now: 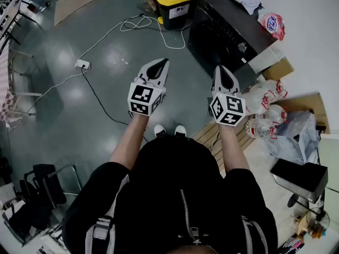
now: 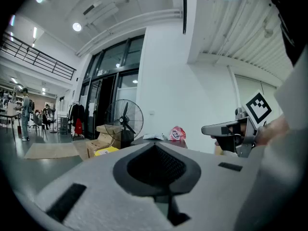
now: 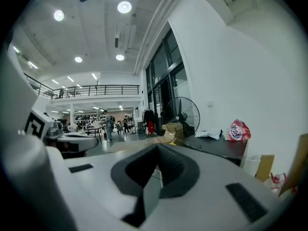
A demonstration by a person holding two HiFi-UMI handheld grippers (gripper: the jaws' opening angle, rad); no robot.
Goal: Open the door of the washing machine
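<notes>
No washing machine is recognisable in any view. In the head view a person holds both grippers out side by side over the grey floor, roughly level. My left gripper (image 1: 159,64) has its jaws together with nothing between them, and its own view shows the dark pads meeting at the tip (image 2: 156,147). My right gripper (image 1: 223,71) is likewise shut and empty, its pads closed in its own view (image 3: 157,149). Each gripper shows in the other's view: the right gripper (image 2: 230,129) to the right, the left gripper (image 3: 67,141) to the left.
A black table (image 1: 222,33) with a cloth and a red-white bag (image 1: 273,24) stands ahead right. Beyond are a yellow-lidded bin (image 1: 172,1), a standing fan (image 3: 185,114) and cardboard boxes. A power strip (image 1: 82,64) with cables lies on the floor. Plastic bottles (image 1: 265,115) sit right.
</notes>
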